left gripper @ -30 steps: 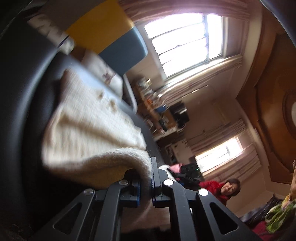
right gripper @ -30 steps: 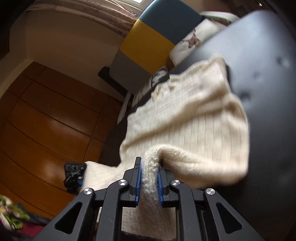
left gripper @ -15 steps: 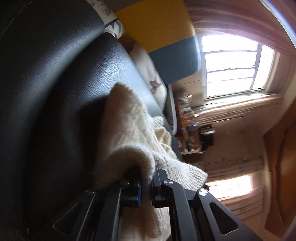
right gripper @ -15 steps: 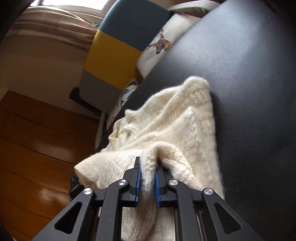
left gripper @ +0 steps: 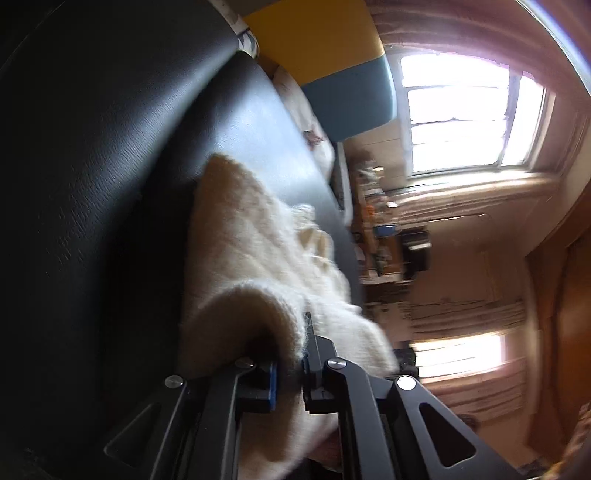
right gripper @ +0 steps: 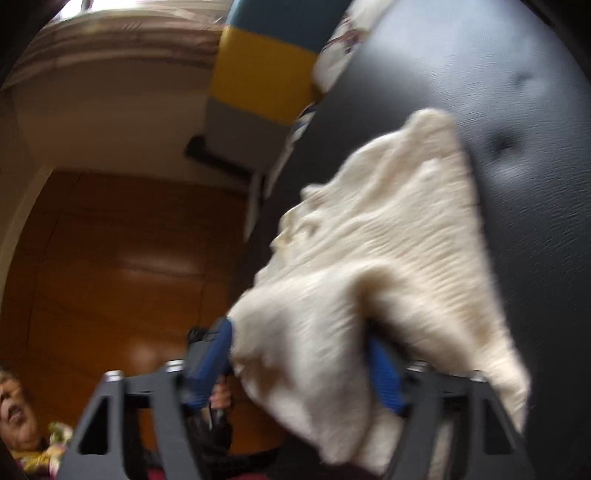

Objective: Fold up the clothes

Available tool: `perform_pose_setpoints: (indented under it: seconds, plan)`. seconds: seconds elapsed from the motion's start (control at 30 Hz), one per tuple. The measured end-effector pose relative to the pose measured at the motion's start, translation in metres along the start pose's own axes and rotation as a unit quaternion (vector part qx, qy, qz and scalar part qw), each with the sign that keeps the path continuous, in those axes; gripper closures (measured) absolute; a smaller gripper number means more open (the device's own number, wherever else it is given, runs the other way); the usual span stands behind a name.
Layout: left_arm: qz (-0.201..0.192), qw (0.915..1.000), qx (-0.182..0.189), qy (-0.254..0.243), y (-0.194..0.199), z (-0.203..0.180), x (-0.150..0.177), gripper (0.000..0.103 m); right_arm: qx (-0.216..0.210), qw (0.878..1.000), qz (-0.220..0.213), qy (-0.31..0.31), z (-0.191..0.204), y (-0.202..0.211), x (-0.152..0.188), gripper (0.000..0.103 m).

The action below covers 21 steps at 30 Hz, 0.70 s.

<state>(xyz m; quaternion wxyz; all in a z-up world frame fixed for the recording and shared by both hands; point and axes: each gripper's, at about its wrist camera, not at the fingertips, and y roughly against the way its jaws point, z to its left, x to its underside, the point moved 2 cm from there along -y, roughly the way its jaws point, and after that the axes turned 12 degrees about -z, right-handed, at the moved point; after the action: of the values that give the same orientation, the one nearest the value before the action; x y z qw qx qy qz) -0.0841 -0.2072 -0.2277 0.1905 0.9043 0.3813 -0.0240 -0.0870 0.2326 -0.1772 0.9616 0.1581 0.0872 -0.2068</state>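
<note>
A cream knitted sweater (left gripper: 243, 236) lies bunched on a black leather surface (left gripper: 110, 147). My left gripper (left gripper: 289, 369) is shut on a thick folded edge of it, and the fabric arches up just ahead of the blue pads (left gripper: 272, 380). In the right wrist view the sweater (right gripper: 388, 240) spreads away over the leather (right gripper: 535, 184). My right gripper (right gripper: 295, 365) stands open, its blue pads (right gripper: 208, 362) set wide apart. A loose fold of the sweater hangs between them. The picture is blurred.
A chair back in yellow and blue (left gripper: 332, 48) stands past the far edge of the surface, with a printed cushion (right gripper: 343, 33) against it. Bright windows (left gripper: 461, 110) and cluttered shelves (left gripper: 373, 221) lie beyond. Brown wood panelling (right gripper: 110, 258) is at left, a person (right gripper: 14, 406) low down.
My right gripper has opened wide; half a second ago it pinched the sweater's edge. My left gripper still holds its fold and has shifted only slightly.
</note>
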Motion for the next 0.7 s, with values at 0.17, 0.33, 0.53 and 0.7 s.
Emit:
perform_pose_setpoints:
  seconds: [0.17,0.33,0.53,0.7]
  plan:
    - [-0.017,0.9957,0.075,0.052,-0.008,-0.016,-0.018,0.092,-0.038,0.999,-0.018,-0.001,0.013,-0.014,-0.016,0.018]
    - [-0.054,0.9845,0.102,0.132,-0.027,-0.01,-0.043,0.085,-0.04,0.991,-0.112,-0.06,-0.01,-0.017,-0.051,0.018]
    - [-0.059,0.9824,0.051,0.17,-0.028,0.013,-0.056,0.084,-0.023,0.992,-0.122,-0.027,0.0,-0.005,-0.048,0.015]
    - [-0.094,0.9923,-0.042,0.07,0.006,0.01,-0.064,0.081,0.137,0.972,-0.118,0.147,0.029,0.007,-0.028,0.013]
